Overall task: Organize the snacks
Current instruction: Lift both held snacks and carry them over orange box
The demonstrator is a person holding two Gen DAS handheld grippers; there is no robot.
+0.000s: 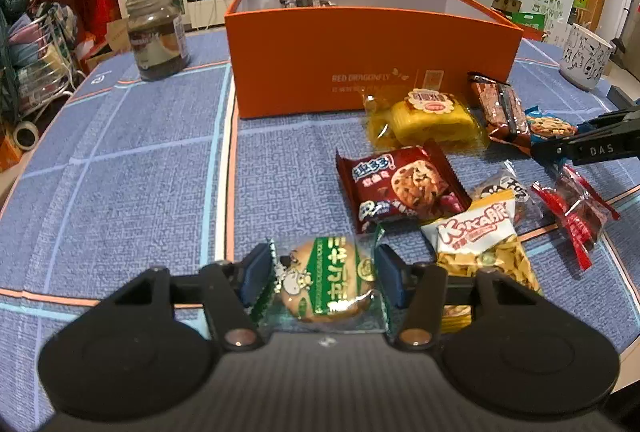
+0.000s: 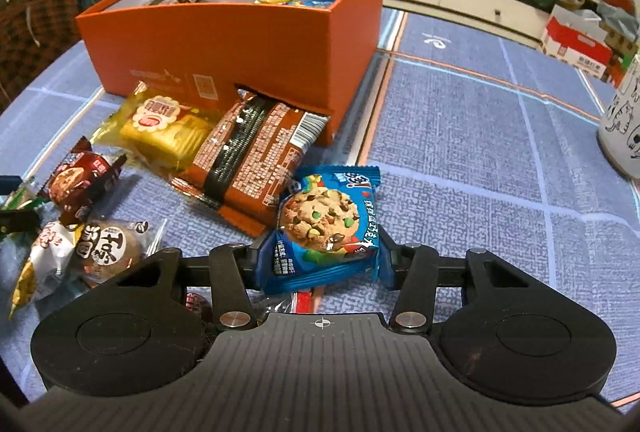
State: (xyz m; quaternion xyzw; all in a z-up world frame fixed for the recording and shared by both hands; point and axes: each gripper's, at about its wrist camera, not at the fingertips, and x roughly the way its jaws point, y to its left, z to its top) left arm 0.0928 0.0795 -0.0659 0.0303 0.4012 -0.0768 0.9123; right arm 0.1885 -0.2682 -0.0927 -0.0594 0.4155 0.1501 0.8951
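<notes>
My left gripper (image 1: 325, 278) is shut on a green-wrapped biscuit (image 1: 326, 282), held just above the blue tablecloth. My right gripper (image 2: 320, 252) is shut on a blue chocolate-chip cookie packet (image 2: 324, 228). The orange box (image 1: 360, 43) stands ahead at the back; in the right wrist view (image 2: 240, 31) several snacks lie inside it. Loose snacks lie in front of it: a yellow cake pack (image 1: 424, 117), a brown wafer pack (image 2: 250, 155), a dark red cookie pack (image 1: 402, 185), a white-and-yellow chips bag (image 1: 480, 248) and a red-and-clear wrapped snack (image 1: 572, 211).
A glass jar (image 1: 158, 31) stands on the table left of the box. A white cup with cat drawings (image 1: 584, 57) stands at the right; it also shows in the right wrist view (image 2: 622, 119). A round brown pastry (image 2: 110, 248) lies by the right gripper. Cluttered shelves and cabinets stand behind.
</notes>
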